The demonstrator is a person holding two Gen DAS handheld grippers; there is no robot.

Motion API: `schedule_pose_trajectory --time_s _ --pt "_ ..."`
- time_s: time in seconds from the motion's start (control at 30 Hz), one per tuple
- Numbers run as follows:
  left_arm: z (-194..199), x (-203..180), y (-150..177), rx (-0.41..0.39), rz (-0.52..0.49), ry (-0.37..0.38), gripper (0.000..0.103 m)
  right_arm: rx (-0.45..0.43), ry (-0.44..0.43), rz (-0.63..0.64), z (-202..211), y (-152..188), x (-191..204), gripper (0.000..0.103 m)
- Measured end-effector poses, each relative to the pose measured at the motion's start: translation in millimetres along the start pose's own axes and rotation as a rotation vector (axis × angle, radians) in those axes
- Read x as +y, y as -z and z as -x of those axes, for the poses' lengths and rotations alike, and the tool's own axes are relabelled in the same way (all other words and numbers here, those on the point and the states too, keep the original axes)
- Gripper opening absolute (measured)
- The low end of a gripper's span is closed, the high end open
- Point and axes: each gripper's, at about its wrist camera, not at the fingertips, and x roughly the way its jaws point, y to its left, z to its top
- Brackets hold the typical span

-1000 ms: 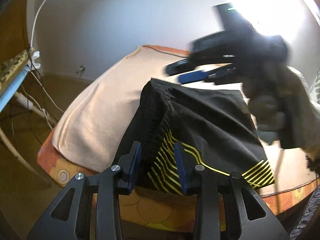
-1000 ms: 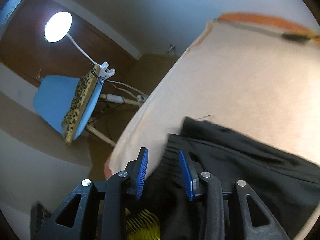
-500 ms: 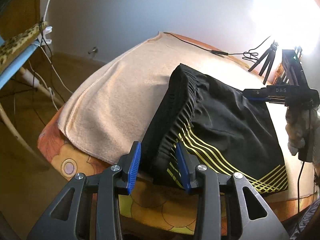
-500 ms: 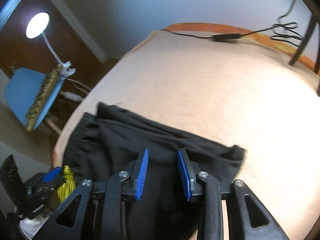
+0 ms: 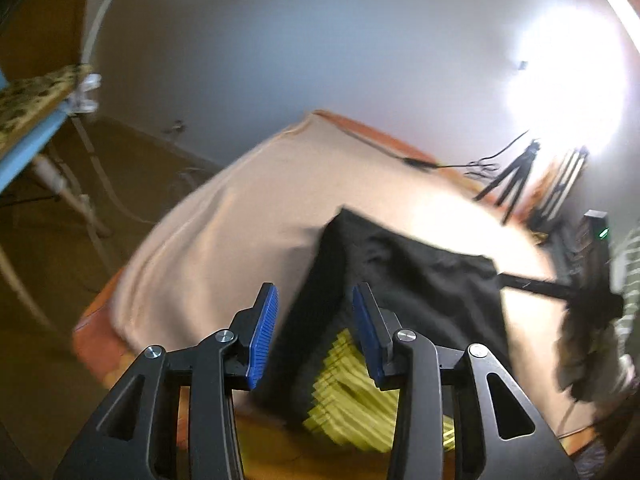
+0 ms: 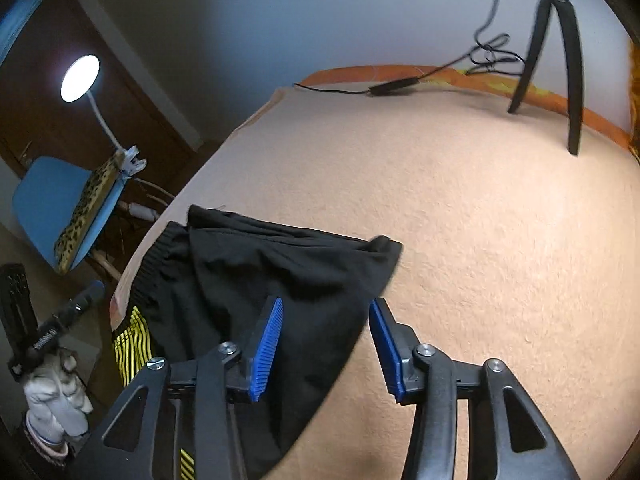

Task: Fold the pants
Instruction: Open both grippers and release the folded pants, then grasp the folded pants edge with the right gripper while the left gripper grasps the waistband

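Note:
Black pants with yellow stripes lie folded on a peach towel, waistband towards the towel's left edge. My right gripper hovers over their right folded edge. Its jaws are opening, and the cloth lies flat below without touching the pads. In the left wrist view the pants are blurred. My left gripper sits at their near corner by the yellow stripes. Its jaws are opening too, with cloth showing between the pads but not pinched. A gloved hand holds the left gripper.
The towel covers an orange patterned mattress. A black tripod and a cable stand at the far edge. A blue chair with a leopard cushion and a white lamp are off to the left.
My right gripper has travelled right across the pants, from the waistband to the folded edge, and its jaws have widened. My left gripper has let the waistband slip out and spread slightly.

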Motion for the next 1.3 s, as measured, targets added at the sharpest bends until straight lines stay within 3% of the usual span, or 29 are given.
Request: schedule_pose_trajectory --time_s 0.1,0.2,0.47,0.57,0.63,0.77,0.87,0.97,1.03,1.17,1.3 --pt "-24.4 -11.3 -12.1 0.048 -0.016 0.063 0.045 -0.001 -0.023 -0.063 -6.0 -0.3 -11.9 0.050" --pt "-50.6 -20.8 -19.1 0.094 -0.042 0.070 0.045 0.005 -0.045 -0.108 -12.6 0.5 -20.7 0.052" --pt "-94.4 -28.2 -28.6 0.150 -0.104 -0.047 0.045 -0.009 -0.115 -0.171 -24.3 -2.2 -25.4 0.052" --pt "-101.5 -25.7 -29.8 0.151 -0.102 -0.077 0.045 -0.002 -0.119 -0.150 -28.7 -3.0 -20.2 0.032" --pt "-103.2 -21.6 -29.9 0.147 -0.081 -0.078 0.045 -0.005 -0.081 -0.123 -30.3 -1.9 -15.7 0.014" --pt "-107.4 -18.9 -29.5 0.158 -0.078 -0.071 0.047 -0.011 -0.062 -0.113 -31.0 -0.8 -14.3 0.010" --pt "-102.8 -19.2 -35.1 0.156 -0.099 -0.015 0.047 -0.013 -0.073 -0.121 -30.1 -1.2 -15.2 0.012" --pt "-100.5 -19.4 -44.6 0.167 -0.120 0.011 0.048 -0.011 -0.094 -0.103 -26.1 -0.7 -17.9 0.025" --pt "-101.1 -19.8 -51.1 0.178 -0.138 0.034 0.049 -0.013 -0.107 -0.100 -24.4 -0.1 -20.5 0.040" --pt "-113.6 -28.9 -55.9 0.230 -0.192 0.083 0.055 -0.007 -0.141 -0.088 -24.4 1.7 -24.1 0.046" --pt "-129.5 -31.6 -55.7 0.270 -0.217 0.077 0.056 0.000 -0.155 -0.057 -27.1 1.1 -22.4 0.051"
